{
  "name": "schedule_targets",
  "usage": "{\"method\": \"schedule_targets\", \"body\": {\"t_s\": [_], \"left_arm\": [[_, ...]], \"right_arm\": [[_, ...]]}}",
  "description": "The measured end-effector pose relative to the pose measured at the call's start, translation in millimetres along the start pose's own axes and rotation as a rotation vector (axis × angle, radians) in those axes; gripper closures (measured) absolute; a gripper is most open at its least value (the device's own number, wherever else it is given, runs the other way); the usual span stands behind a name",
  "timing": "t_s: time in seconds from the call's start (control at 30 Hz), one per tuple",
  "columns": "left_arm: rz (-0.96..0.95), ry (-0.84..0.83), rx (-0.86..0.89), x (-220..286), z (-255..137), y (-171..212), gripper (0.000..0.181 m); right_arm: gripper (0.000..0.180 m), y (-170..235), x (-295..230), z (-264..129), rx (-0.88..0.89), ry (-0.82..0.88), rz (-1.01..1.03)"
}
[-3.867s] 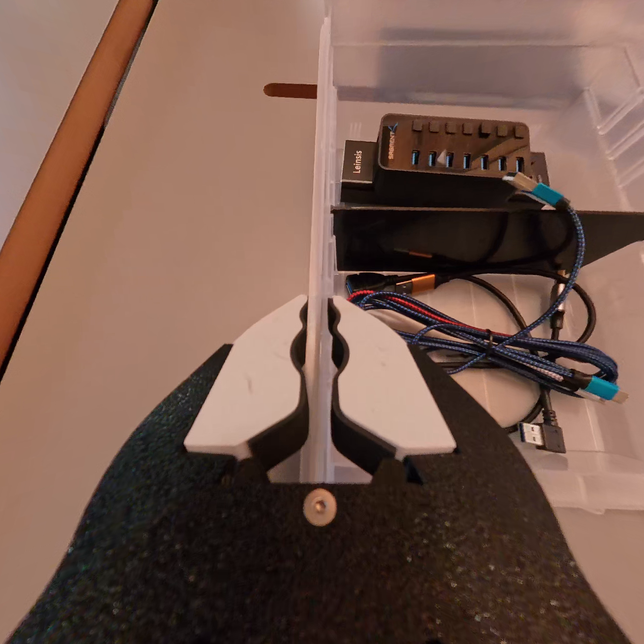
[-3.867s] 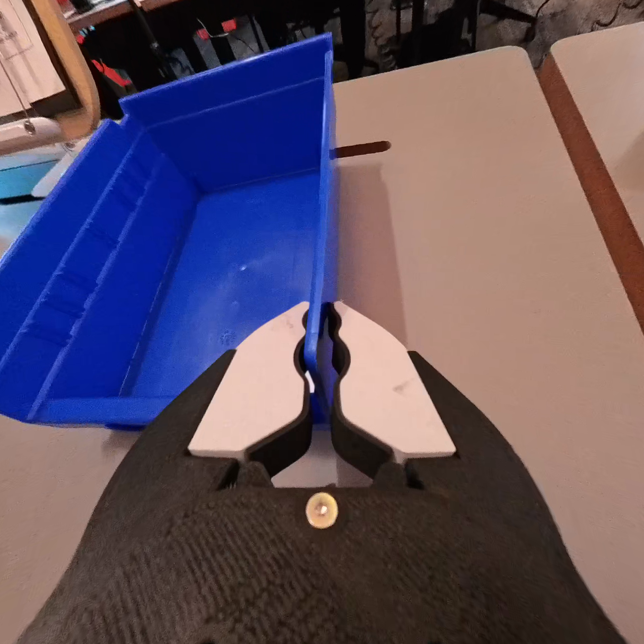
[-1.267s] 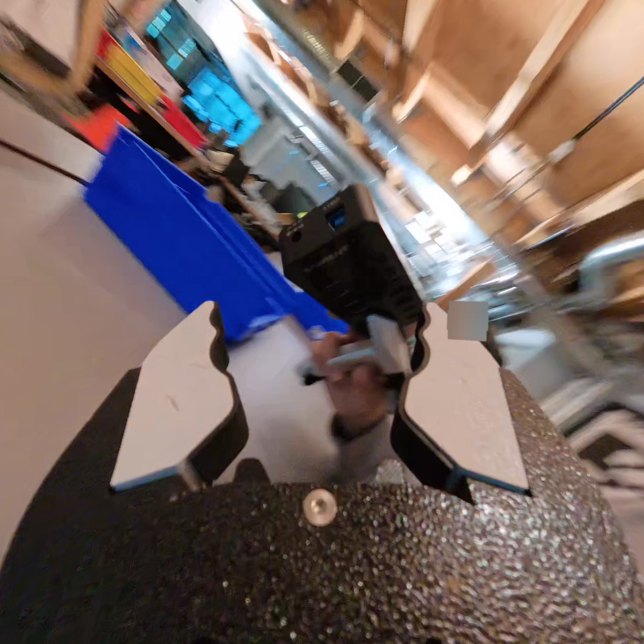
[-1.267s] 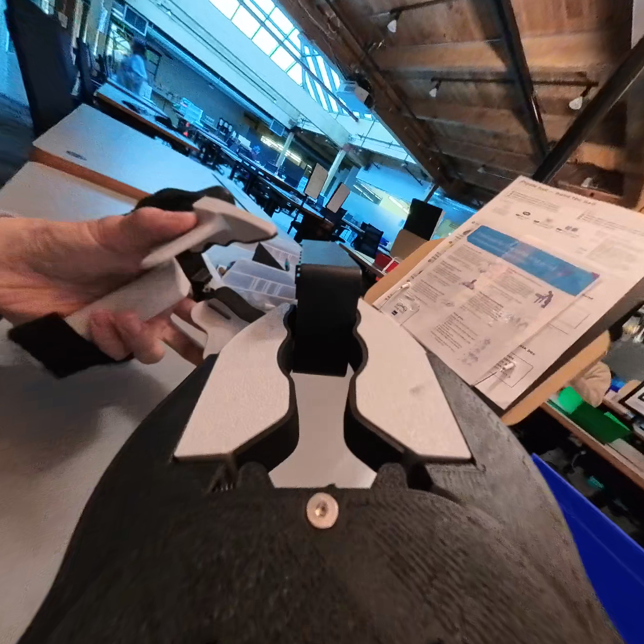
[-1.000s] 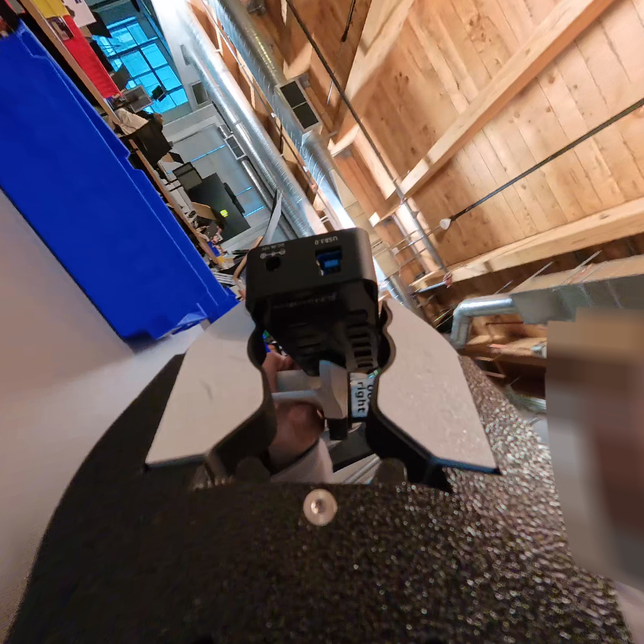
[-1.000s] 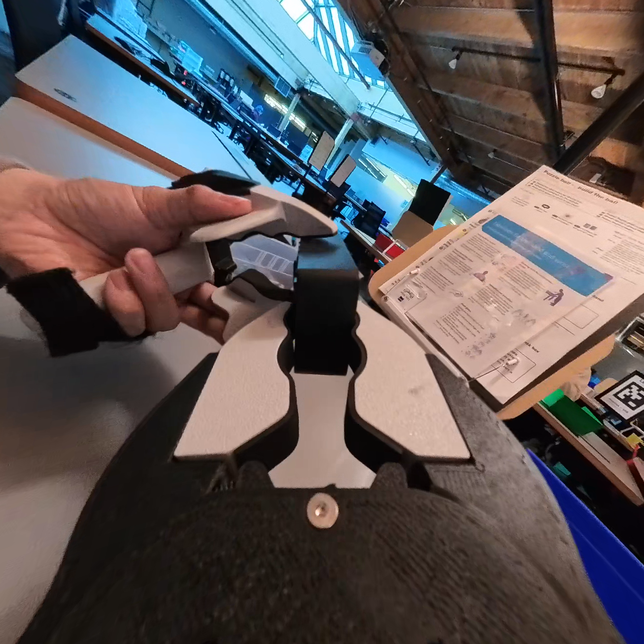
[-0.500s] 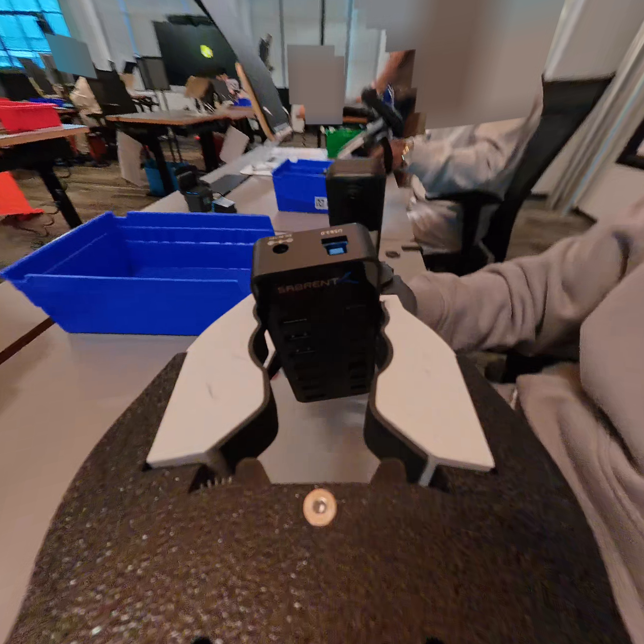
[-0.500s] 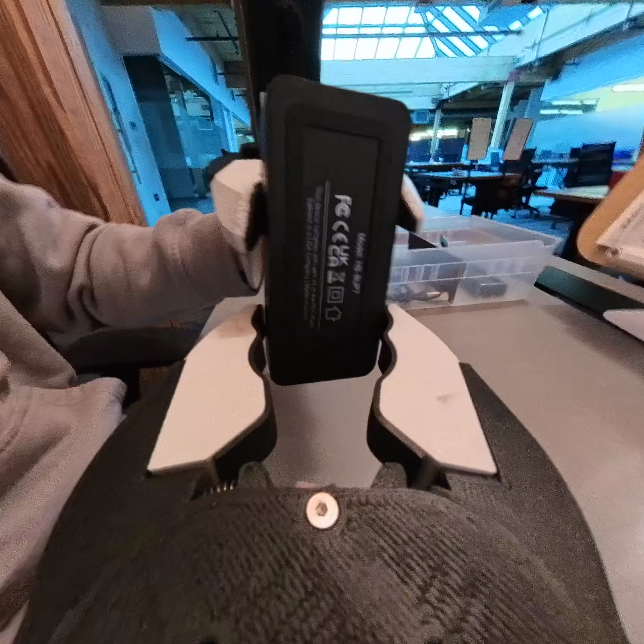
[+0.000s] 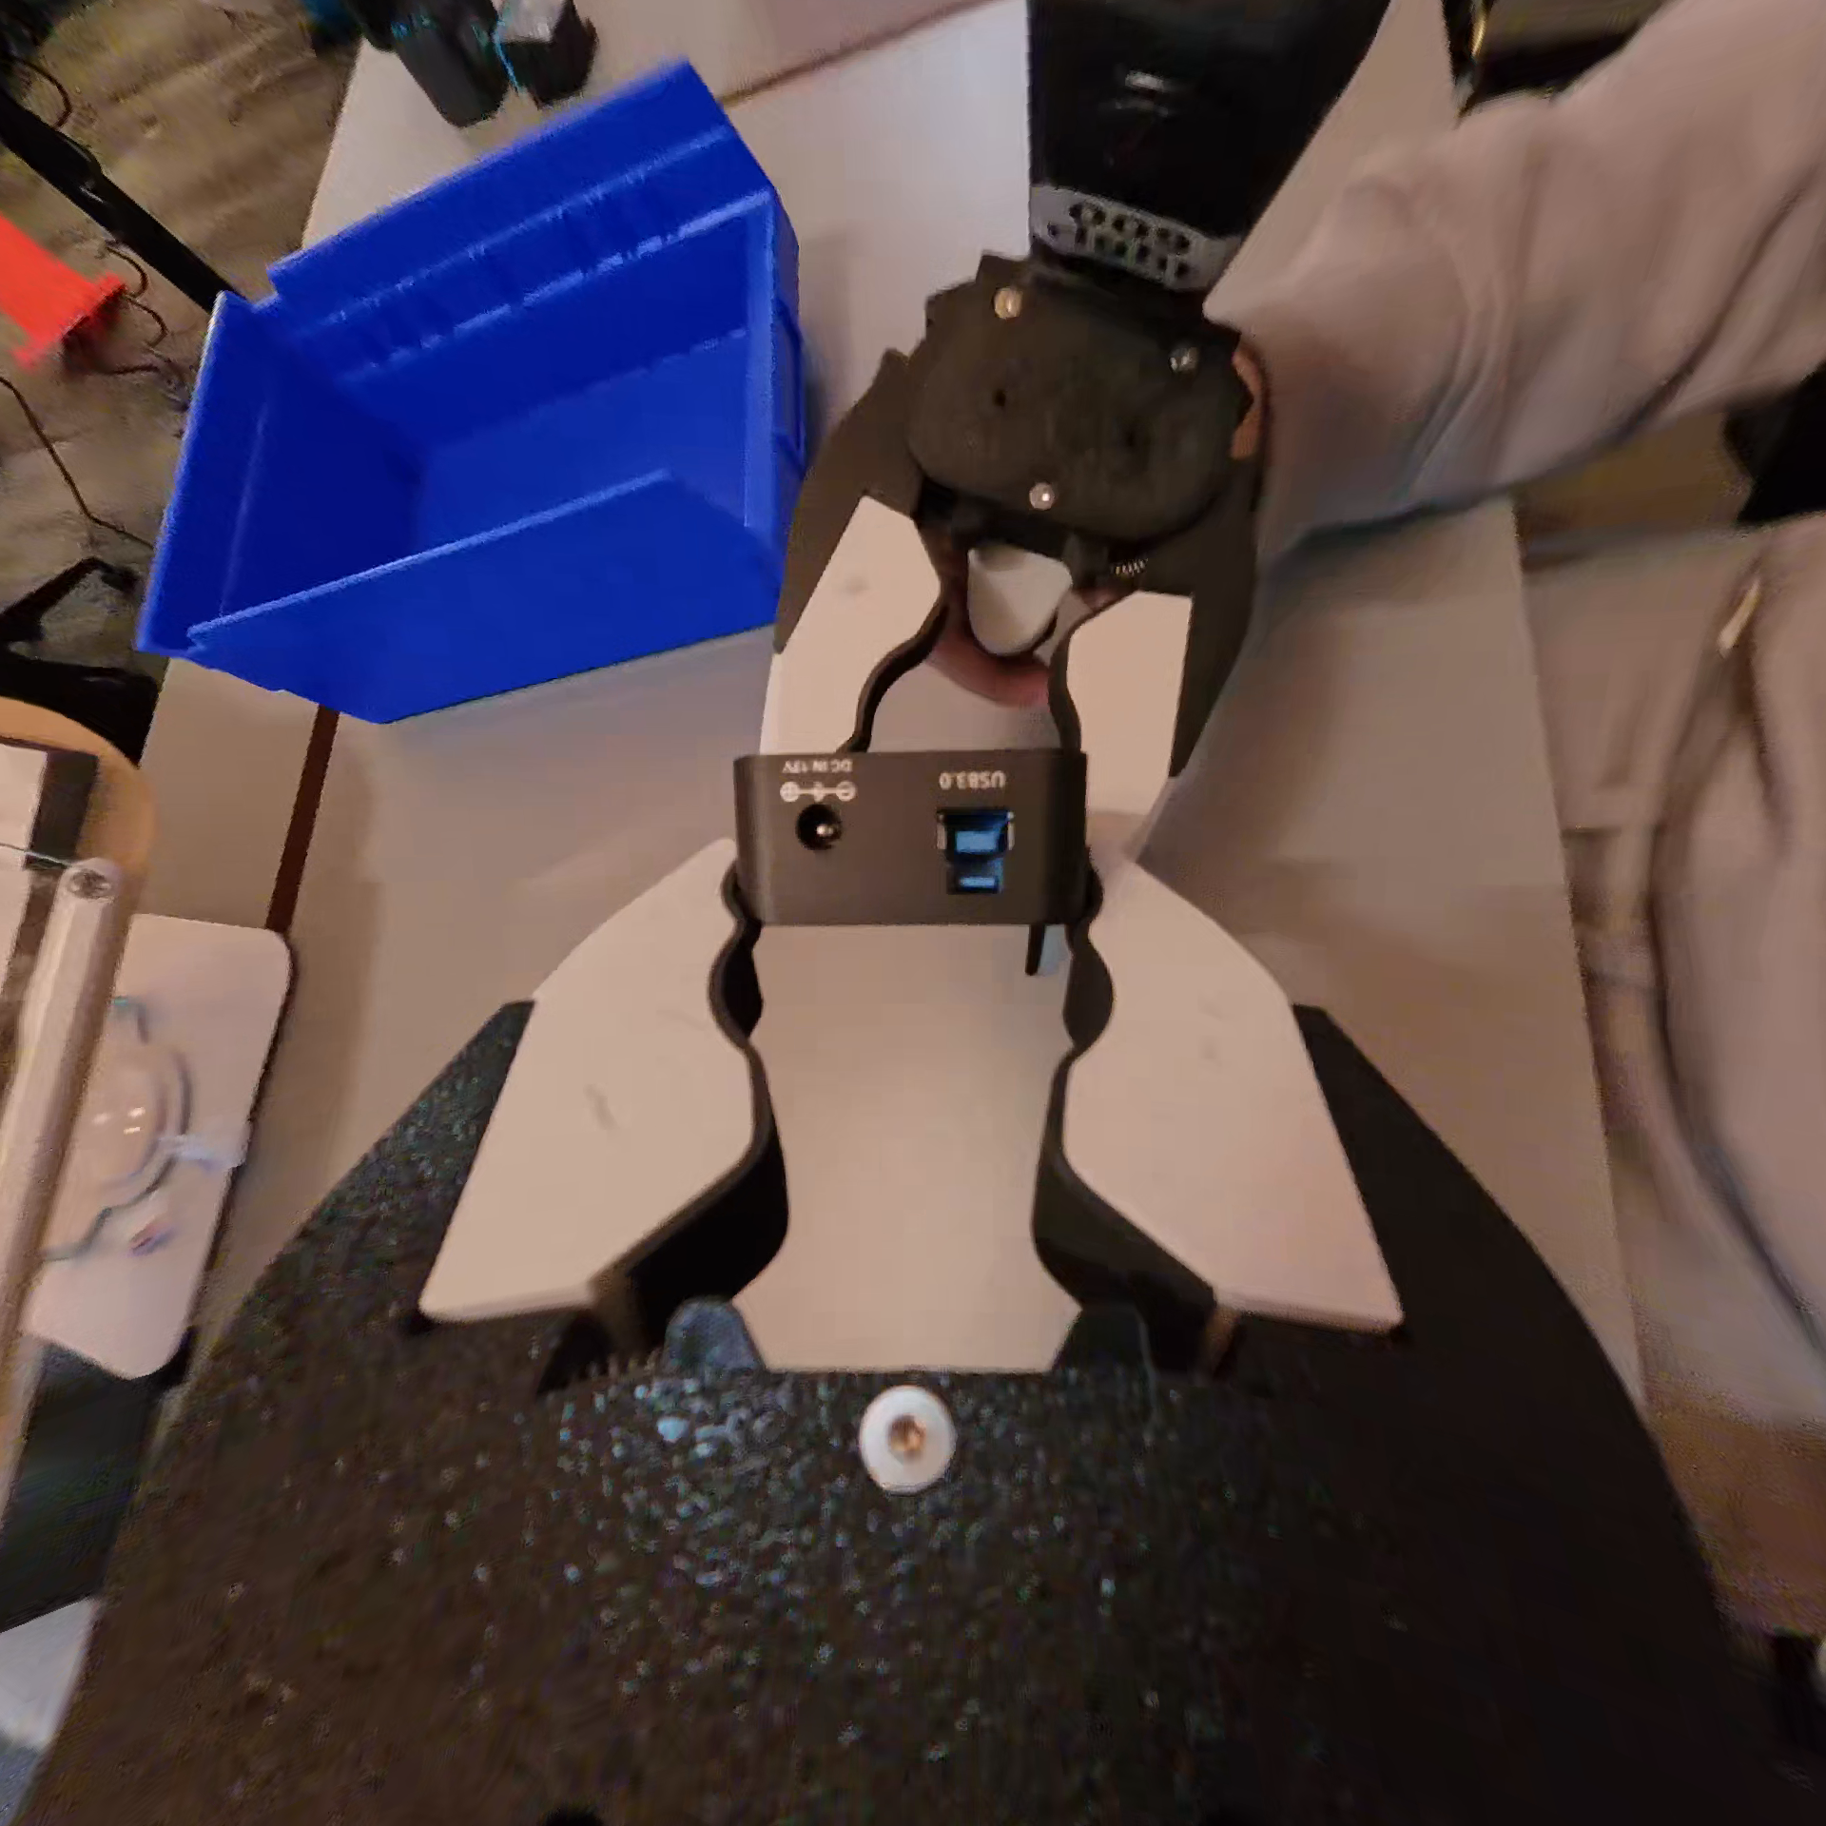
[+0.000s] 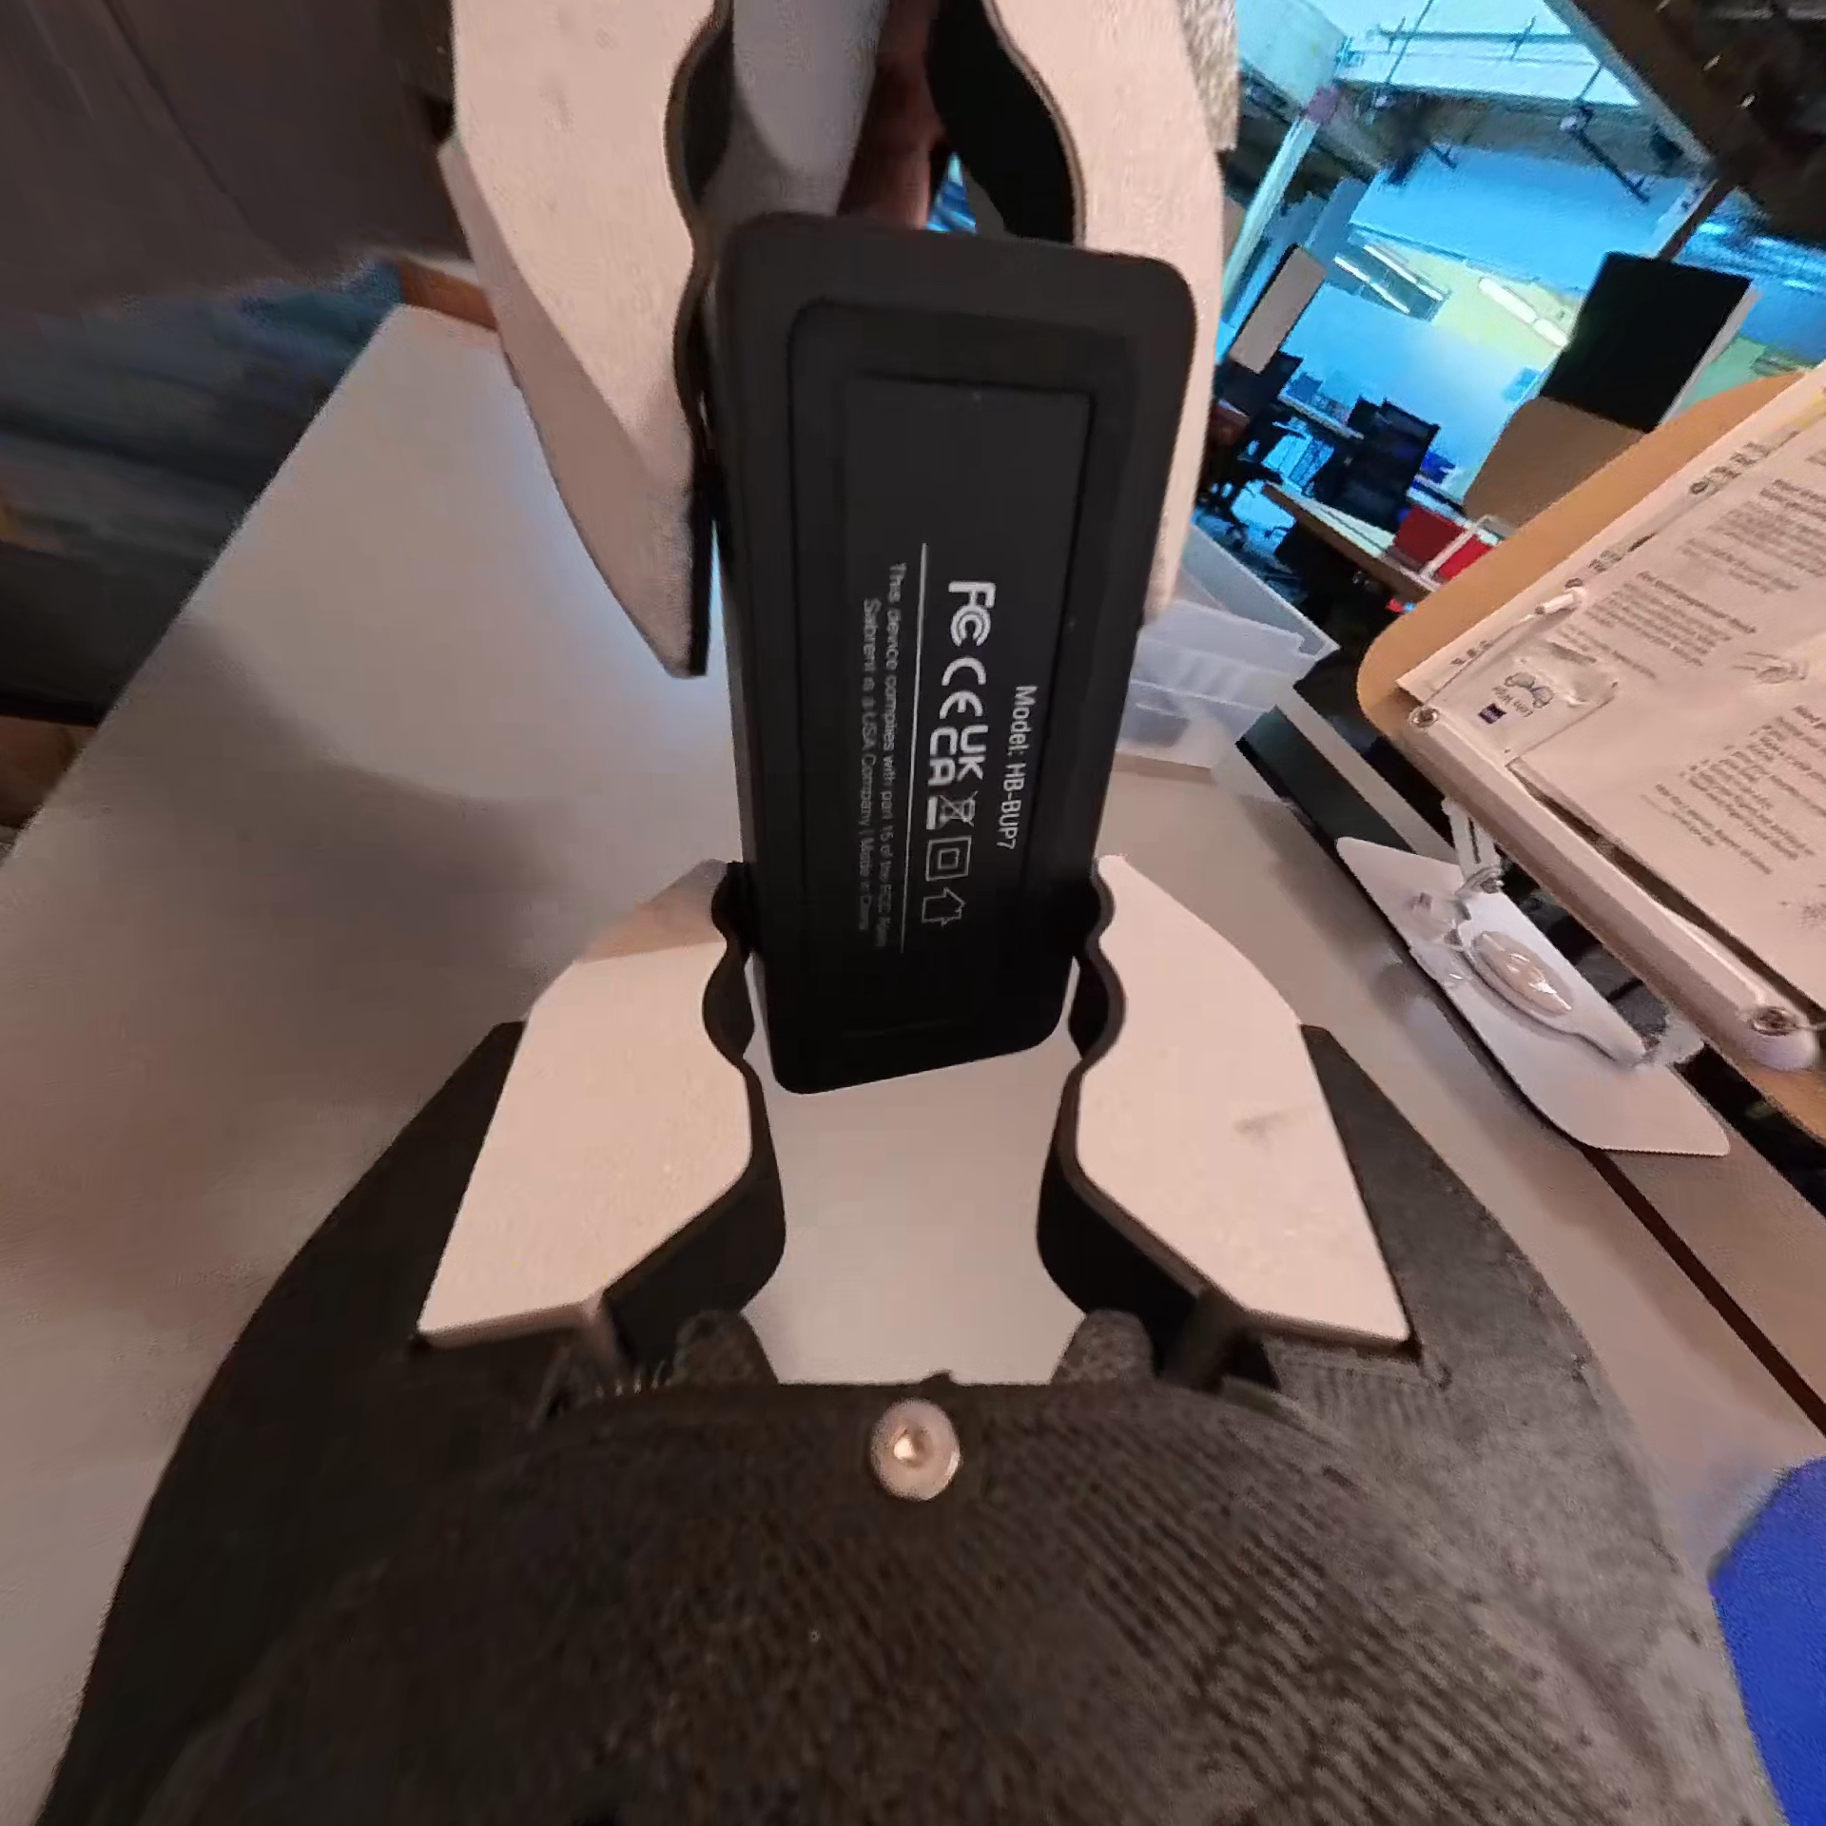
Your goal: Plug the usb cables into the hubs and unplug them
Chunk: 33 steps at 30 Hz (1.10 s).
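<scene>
One black USB hub is held in the air over the table between both grippers. My left gripper is shut on the hub's end face, which has a round power socket and a blue USB port. My right gripper is shut on the opposite end, and the hub's labelled underside faces this camera. The right gripper's body shows past the hub in the left wrist view. The left gripper's white fingers show at the top of the right wrist view. No cable is in view.
An empty blue bin stands on the white table to the far left. A clear bin sits behind the hub. A clipboard with papers stands at the right. A person's grey sleeve is at the right.
The left wrist view has swung down from the room onto the table. The hub, upright before, now points end-on at the left camera. Both grippers keep their grip.
</scene>
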<state>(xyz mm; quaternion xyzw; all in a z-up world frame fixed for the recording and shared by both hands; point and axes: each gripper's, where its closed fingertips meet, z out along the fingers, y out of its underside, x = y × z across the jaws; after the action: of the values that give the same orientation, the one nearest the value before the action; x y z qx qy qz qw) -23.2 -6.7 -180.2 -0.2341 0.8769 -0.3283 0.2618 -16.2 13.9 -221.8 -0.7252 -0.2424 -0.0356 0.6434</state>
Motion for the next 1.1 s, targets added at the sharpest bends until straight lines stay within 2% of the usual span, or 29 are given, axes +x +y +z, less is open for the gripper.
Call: {"method": "schedule_targets", "body": {"t_s": [0.2, 0.3, 0.37, 0.47, 0.63, 0.87, 1.0, 1.1], "left_arm": [[0.039, 0.024, -0.09, 5, 8, 9, 0.122], [0.046, 0.068, -0.051, 6, 13, 5, 0.122], [0.026, 0.117, -0.012, 8, 16, -2, 0.122], [0.061, 0.131, -0.026, 5, 21, -5, 0.122], [0.093, 0.169, -0.075, 11, 33, -2, 0.122], [0.092, 0.172, -0.164, 10, 43, 9, 0.122], [0.085, 0.18, -0.134, 8, 45, 9, 0.122], [0.016, 0.159, -0.101, 4, 47, 7, 0.12]], "right_arm": [[0.118, 8, -8, 3, 0.012, -0.055, 0.1], [0.109, -13, -11, -1, 0.133, -0.111, 0.226], [0.098, -16, -11, -1, 0.143, -0.12, 0.238], [0.093, -11, -10, 1, 0.115, -0.104, 0.217], [0.103, -4, -10, 6, 0.092, -0.104, 0.252], [0.103, 14, -11, 11, 0.014, -0.074, 0.251], [0.105, 20, -11, 10, -0.052, -0.09, 0.234], [0.105, 20, -8, 8, -0.03, -0.082, 0.282]]}}
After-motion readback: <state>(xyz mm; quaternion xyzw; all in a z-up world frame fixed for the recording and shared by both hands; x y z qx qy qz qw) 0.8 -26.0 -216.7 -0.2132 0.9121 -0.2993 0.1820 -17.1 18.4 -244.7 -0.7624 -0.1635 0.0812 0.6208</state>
